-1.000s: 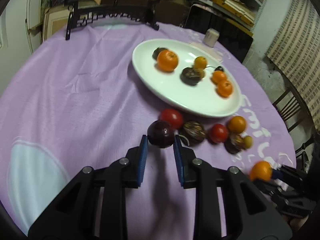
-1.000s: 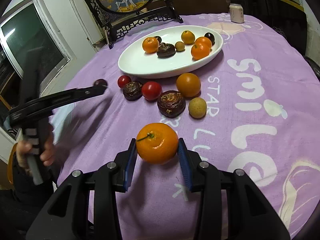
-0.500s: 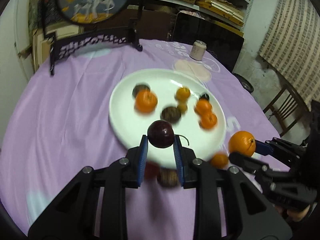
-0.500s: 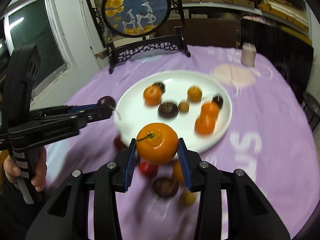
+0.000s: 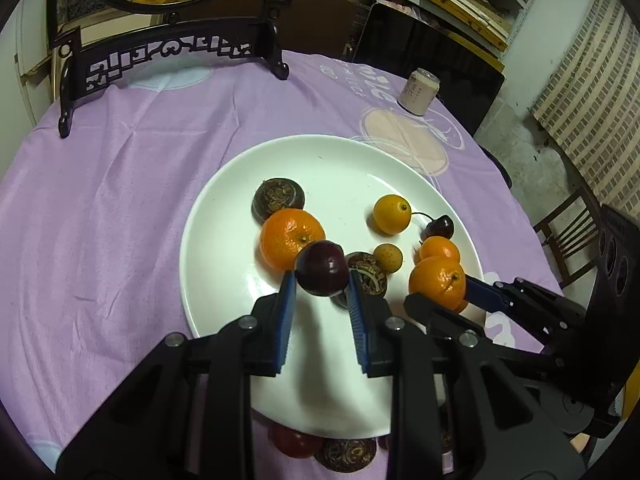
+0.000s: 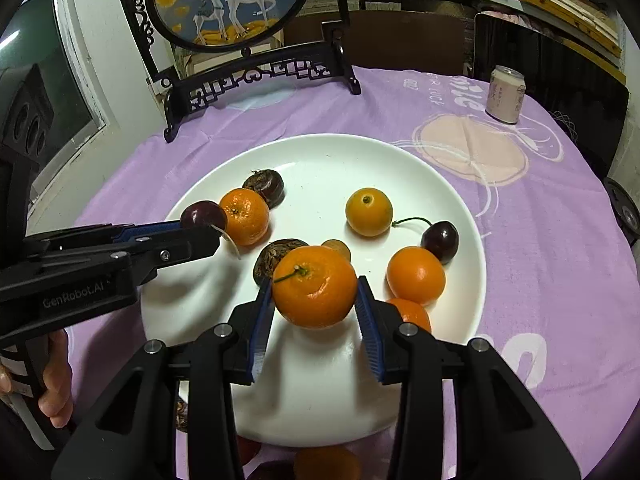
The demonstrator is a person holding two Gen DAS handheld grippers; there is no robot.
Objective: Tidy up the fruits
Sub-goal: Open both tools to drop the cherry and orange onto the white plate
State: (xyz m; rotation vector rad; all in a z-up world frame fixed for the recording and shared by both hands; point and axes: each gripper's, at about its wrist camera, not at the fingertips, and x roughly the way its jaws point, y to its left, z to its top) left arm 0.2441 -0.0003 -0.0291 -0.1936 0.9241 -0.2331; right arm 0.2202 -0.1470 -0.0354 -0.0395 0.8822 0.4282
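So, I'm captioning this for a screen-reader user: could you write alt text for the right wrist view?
The right gripper holds a mandarin above a white plate of fruit on a purple tablecloth. From the left, the left gripper brings a dark cherry over the plate.

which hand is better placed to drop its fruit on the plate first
Probably the right gripper. Its orange hangs over a bare patch of the plate. The left gripper holds its plum closer over fruit already there.

Both grippers have moved from beside the white plate (image 5: 208, 216) to above it, the left gripper (image 5: 322, 280) carrying the dark cherry (image 5: 322, 267), the right gripper (image 6: 316, 292) the orange (image 6: 315, 286).
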